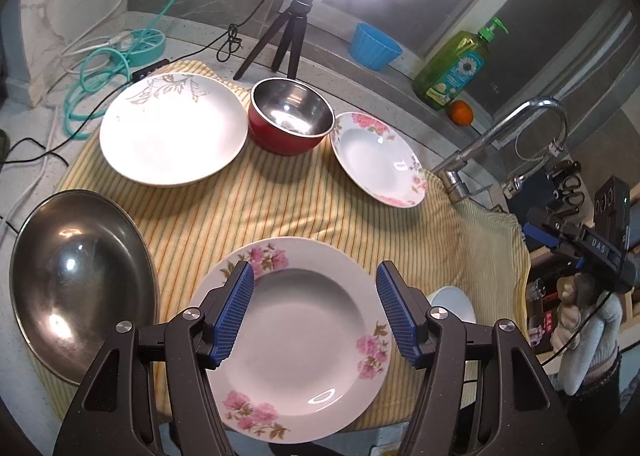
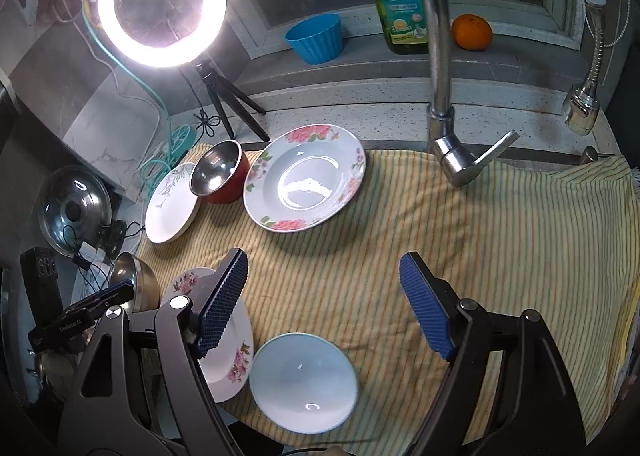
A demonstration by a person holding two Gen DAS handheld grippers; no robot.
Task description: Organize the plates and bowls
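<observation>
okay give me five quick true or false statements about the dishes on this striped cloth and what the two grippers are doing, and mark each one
1. The red bowl has a shiny metal inside. True.
2. The left gripper is clamped on the nearest floral plate. False: its jaws stand open above the plate, with nothing held.
3. The white bowl sits stacked inside the red bowl. False: it rests by itself on the striped cloth, beside the nearest floral plate.
4. The right gripper is open and empty. True.
5. An orange lies in the far floral plate. False: that plate is empty; the orange sits on the ledge behind the faucet.
</observation>
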